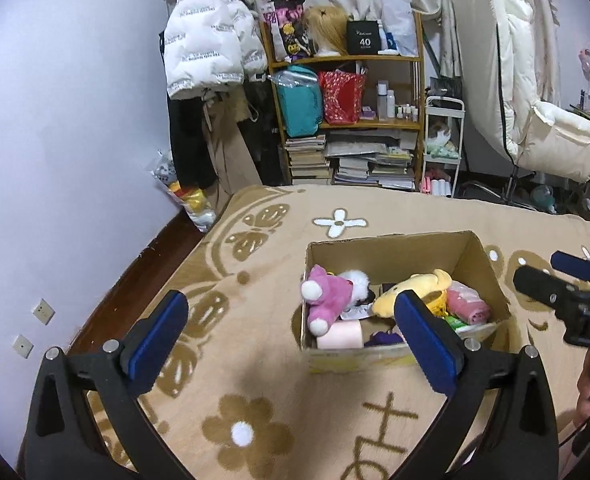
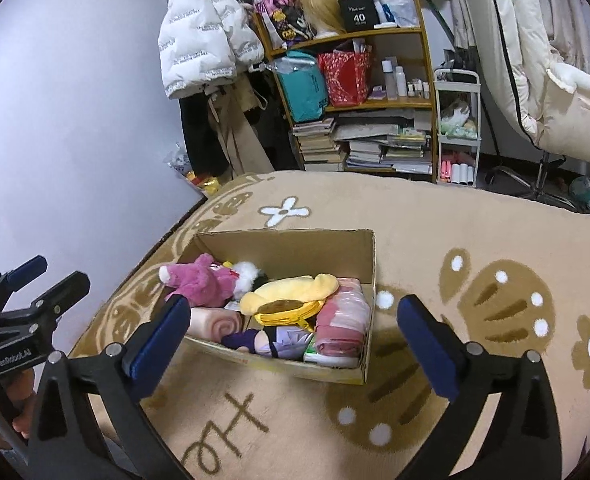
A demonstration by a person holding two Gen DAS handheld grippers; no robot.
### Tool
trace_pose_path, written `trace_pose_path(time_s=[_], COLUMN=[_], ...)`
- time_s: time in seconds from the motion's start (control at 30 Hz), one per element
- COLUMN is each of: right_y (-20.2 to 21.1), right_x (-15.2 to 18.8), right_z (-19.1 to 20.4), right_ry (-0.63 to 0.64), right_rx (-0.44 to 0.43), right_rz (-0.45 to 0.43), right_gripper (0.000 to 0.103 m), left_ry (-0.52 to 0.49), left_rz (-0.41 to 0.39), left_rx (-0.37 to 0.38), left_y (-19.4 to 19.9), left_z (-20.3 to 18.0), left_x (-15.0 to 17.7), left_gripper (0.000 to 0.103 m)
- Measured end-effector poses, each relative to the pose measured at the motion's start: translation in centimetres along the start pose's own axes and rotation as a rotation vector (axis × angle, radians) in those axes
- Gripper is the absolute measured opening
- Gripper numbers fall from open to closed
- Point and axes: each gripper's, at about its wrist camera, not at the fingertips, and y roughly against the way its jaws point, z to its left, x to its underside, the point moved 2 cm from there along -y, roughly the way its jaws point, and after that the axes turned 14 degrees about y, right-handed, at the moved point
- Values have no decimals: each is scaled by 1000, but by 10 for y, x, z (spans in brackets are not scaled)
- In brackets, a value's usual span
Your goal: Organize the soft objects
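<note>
An open cardboard box (image 1: 395,252) (image 2: 295,246) sits on a tan patterned blanket. It holds a pink plush (image 1: 327,294) (image 2: 205,282), a yellow plush (image 1: 411,288) (image 2: 291,294), a rolled pink towel (image 1: 341,336) (image 2: 215,324), a pink packet (image 1: 467,304) (image 2: 345,320) and a purple-haired doll (image 2: 275,340). My left gripper (image 1: 295,332) is open and empty, hovering before the box. My right gripper (image 2: 295,332) is open and empty above the box's near edge; it also shows in the left wrist view (image 1: 551,276).
The blanket (image 1: 255,360) (image 2: 475,240) covers a bed beside a pale wall on the left. Beyond the bed stand a cluttered wooden shelf (image 1: 347,120) (image 2: 359,100), a hanging white jacket (image 1: 207,40), a small white cart (image 1: 443,144) and a cream chair (image 1: 535,112).
</note>
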Motion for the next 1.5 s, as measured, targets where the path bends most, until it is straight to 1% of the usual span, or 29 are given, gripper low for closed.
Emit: trace_pose_path(time_s=[0.07,0.27,0.33,0.47,0.57,0.7,0.87,1.07,1.2,1.33,1.5], right_y=[8,34,42,56,64,78,89,87,80,74,66], right_x=[2,6,8,13,17,24,32,43,51,61,69], right_z=[2,7,9,11,14,17,19,20,18,14,7], right_ry=[0,6,10,28,40,55,55,81,81,95,80], right_rx=[-2,15,26,57,66,86,84,110,112,135,139], right_rz=[-13,-53,-66,-83,-101,-149,-183,-188,-186,-181,-158], right_gripper=[103,103,103,103,103,103,103,103,103,103,103], left_ry=[4,78,88,116,116,108,79,44,28,33,40], left_rz=[-24,-41,-49,-93,-108,-111,-119,-97,-84,-64,-33], left_rx=[-10,17,13,8,16,30,33,24,23,25,26], left_y=[10,32,37,50,56,58,58,48,42,34,24], left_z=[4,20,23,32,35,36,30,22,18,19,17], left_x=[3,12,14,22,28,35,42,51,54,56,56], left_gripper=[103,103,103,103,103,103,103,103,103,103,103])
